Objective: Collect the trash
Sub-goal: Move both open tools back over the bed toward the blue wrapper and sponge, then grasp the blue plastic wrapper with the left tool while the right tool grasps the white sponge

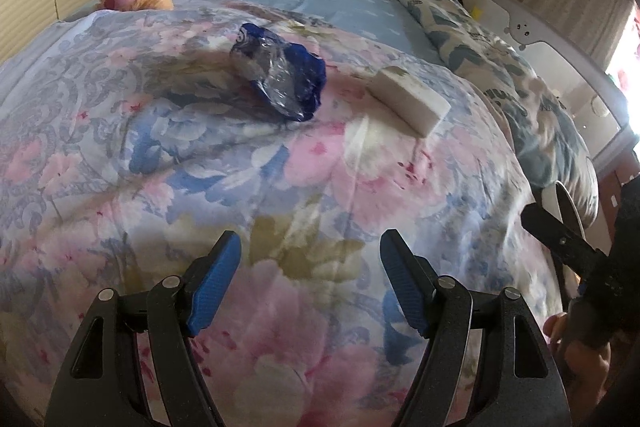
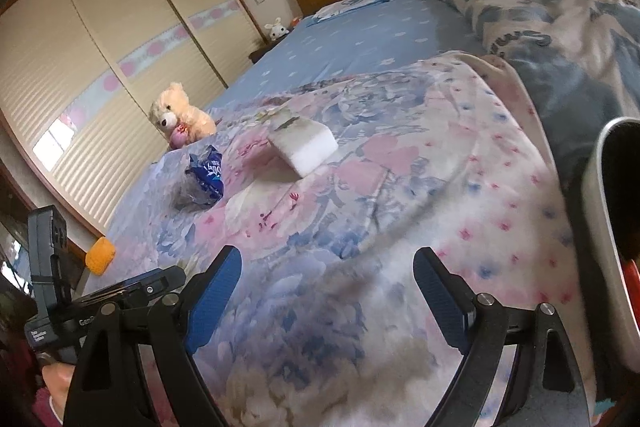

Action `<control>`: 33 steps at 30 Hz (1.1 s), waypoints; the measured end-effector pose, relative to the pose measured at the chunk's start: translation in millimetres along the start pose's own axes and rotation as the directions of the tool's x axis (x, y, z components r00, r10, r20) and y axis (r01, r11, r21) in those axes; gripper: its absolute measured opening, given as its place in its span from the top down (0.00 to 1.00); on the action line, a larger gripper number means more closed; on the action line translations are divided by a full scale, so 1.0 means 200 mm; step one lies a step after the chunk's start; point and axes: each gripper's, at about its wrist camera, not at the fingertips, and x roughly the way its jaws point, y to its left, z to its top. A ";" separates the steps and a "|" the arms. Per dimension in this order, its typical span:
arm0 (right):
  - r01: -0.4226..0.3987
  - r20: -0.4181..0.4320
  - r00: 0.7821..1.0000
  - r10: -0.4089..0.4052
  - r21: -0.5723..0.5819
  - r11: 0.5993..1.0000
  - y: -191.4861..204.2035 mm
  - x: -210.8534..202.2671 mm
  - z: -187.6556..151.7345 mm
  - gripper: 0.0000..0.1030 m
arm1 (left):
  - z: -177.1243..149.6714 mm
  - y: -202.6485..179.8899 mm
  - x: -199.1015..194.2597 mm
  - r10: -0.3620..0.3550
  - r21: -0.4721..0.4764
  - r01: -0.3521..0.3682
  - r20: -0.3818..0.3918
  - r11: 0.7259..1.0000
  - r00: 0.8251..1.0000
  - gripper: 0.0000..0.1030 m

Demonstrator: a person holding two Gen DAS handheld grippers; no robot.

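Both grippers, left and right, wide, empty. Wrapper beside box on soft quilt. Risk: crinkly wrapper slipping from pads, quilt snagged.

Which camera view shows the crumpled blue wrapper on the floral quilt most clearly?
The left wrist view shows it best: the blue wrapper lies large and near the middle, its clear crinkled film visible. In the right wrist view it is smaller, off to the left, and partly in shadow.
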 end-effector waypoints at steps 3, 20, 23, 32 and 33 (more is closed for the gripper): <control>-0.005 -0.012 1.000 0.005 -0.024 1.000 0.03 0.05 0.03 0.13 | 0.03 0.01 0.02 0.010 0.001 -0.010 0.001 1.000 1.000 0.28; 0.004 -0.043 0.999 -0.009 -0.133 0.991 0.11 0.38 0.28 0.13 | 0.33 0.05 0.21 0.054 -0.012 -0.054 0.029 0.998 0.998 0.28; 0.021 -0.050 0.998 -0.029 -0.162 0.987 0.13 0.44 0.32 0.14 | 0.38 0.06 0.25 0.052 -0.024 -0.052 0.026 0.998 0.998 0.28; 0.078 -0.080 0.991 -0.103 -0.266 0.961 0.19 0.61 0.38 0.19 | 0.44 0.06 0.33 0.051 -0.013 -0.051 0.038 0.999 0.998 0.39; 0.081 -0.083 0.991 -0.107 -0.264 0.961 0.19 0.62 0.38 0.29 | 0.45 0.06 0.33 0.046 -0.010 -0.046 0.034 0.999 0.998 0.52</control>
